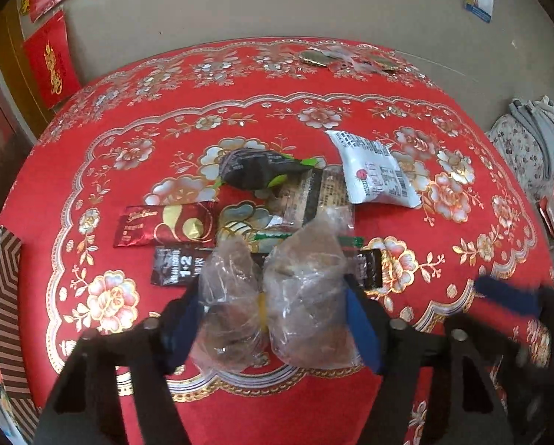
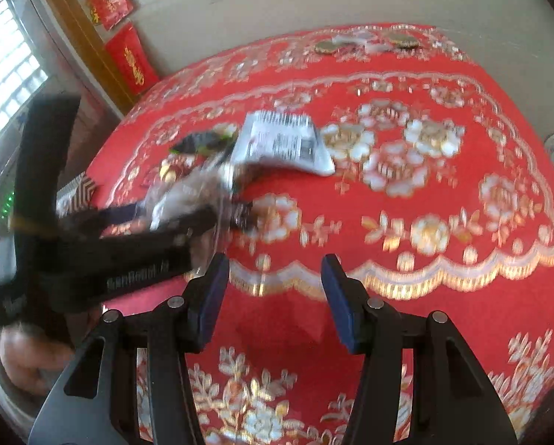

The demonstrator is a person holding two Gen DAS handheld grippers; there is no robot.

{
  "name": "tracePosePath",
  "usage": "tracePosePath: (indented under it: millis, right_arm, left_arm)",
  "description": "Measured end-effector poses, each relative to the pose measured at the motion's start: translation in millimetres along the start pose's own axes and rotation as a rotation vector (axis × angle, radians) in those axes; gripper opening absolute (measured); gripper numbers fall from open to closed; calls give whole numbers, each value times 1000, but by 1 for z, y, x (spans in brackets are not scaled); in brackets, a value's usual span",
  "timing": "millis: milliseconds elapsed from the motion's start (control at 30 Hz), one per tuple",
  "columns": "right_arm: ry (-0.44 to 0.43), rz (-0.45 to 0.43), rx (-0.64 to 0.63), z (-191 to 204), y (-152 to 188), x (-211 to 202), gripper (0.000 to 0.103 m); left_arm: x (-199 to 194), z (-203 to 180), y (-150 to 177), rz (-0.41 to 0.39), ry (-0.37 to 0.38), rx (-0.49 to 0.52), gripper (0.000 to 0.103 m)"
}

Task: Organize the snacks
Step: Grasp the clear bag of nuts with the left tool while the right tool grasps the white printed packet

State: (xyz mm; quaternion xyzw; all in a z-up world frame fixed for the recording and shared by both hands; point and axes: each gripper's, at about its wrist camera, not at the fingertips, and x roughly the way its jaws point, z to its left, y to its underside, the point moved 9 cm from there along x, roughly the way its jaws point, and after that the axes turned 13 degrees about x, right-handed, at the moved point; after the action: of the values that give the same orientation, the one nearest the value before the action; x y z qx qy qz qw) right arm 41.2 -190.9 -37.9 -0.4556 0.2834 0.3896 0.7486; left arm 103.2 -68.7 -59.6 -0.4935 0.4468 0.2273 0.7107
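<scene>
The left gripper (image 1: 273,319) is pinching a clear twin-pouch bag (image 1: 277,296), just in front of the black sachet (image 1: 176,267). The bag looks light, soft and slippery; its yellow-tied waist seems the safest hold. The right gripper (image 2: 275,296) is hanging open, empty.

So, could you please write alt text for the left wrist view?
The left gripper closes on a clear plastic bag of brown snacks above a red floral tablecloth. Behind it lie a dark red sachet, a black packet and a white packet.
</scene>
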Motion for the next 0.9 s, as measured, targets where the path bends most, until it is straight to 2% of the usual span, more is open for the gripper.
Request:
tracePosePath:
  millis: [133,200,267,400,700,833,900]
  right_arm:
    - [-17,-36,5,8,-35,6,52]
    - [-21,-32,2,11,-53,16,56]
    - [-21,-16,9,10,-69,29,72]
    - [-76,40,74,7,-92,56,73]
    - [-31,107,17,23,-95,91,73]
    - [21,141,-2,22,-92,102,73]
    - [17,126,0,22,-93,101,73]
  left_arm:
    - [-9,6,7,-8,19,-14,65]
    - [-14,10,12,-12,23,-14,65]
    - [-19,13,17,-11,34,-18,65]
    - [-25,20,26,-10,48,-24,65]
    - [-24,26,31,-6,69,-31,65]
    - [-24,27,31,-5,73,-36,65]
    - [-24,28,32,-4,74,-41,65]
